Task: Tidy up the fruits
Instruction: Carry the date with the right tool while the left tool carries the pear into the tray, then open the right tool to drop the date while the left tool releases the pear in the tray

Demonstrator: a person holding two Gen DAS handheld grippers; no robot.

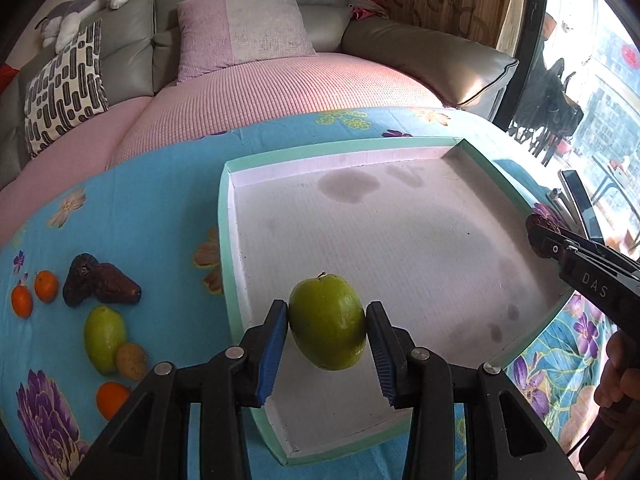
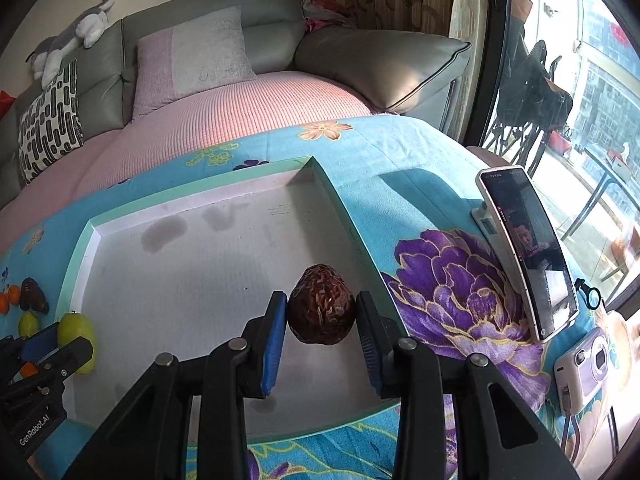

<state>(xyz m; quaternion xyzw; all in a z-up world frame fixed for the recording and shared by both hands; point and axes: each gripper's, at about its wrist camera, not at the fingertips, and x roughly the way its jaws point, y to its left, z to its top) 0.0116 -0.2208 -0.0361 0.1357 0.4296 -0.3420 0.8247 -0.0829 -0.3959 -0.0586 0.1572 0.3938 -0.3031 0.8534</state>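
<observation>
Over the near left edge of the tray, your left gripper is clamped on a green fruit; at the right edge, your right gripper is clamped on a wrinkled brown fruit. Both fruits hang above the tray floor. If you release from this height, the green one can probably roll against the low rim or bounce out.

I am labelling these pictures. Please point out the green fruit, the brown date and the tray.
green fruit [image 1: 327,322], left wrist view, middle of skin.
brown date [image 2: 321,310], right wrist view, wrinkled front.
tray [image 1: 400,148], left wrist view, far rim.
</observation>
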